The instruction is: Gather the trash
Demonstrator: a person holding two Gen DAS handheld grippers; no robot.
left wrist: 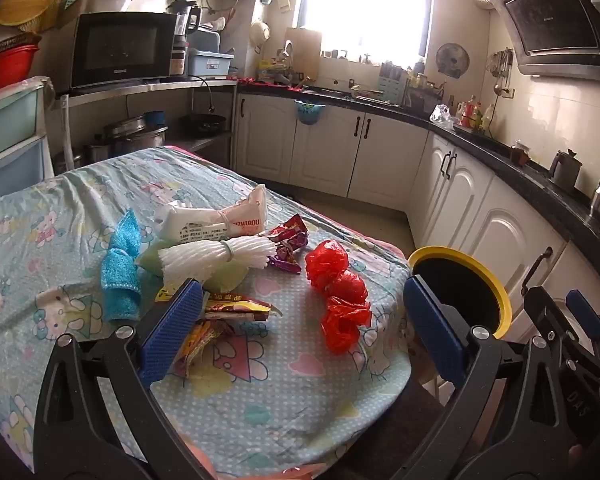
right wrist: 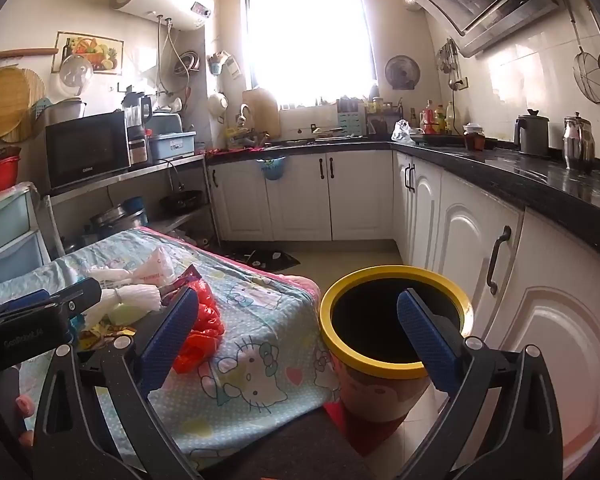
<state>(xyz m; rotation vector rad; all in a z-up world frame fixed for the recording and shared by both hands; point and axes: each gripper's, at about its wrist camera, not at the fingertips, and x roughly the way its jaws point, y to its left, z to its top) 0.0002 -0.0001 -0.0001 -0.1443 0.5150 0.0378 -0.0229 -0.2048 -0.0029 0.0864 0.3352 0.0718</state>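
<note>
Trash lies on the table's Hello Kitty cloth (left wrist: 260, 400): a crumpled red plastic bag (left wrist: 340, 300), a white foam net (left wrist: 216, 258), a white wrapper (left wrist: 216, 224), a blue cloth piece (left wrist: 122, 276), purple wrappers (left wrist: 288, 244) and yellow-red snack wrappers (left wrist: 220, 320). A yellow-rimmed bin (right wrist: 396, 320) stands on the floor right of the table; it also shows in the left wrist view (left wrist: 464, 292). My left gripper (left wrist: 300, 320) is open and empty above the table, near the snack wrappers. My right gripper (right wrist: 296, 336) is open and empty between the table corner and the bin.
White cabinets (right wrist: 480, 248) under a dark counter (right wrist: 540, 184) run along the right and far walls. A microwave (left wrist: 120, 52) sits on a shelf at the back left. Plastic drawers (left wrist: 8, 140) stand left of the table. A dark mat (right wrist: 268, 258) lies on the floor.
</note>
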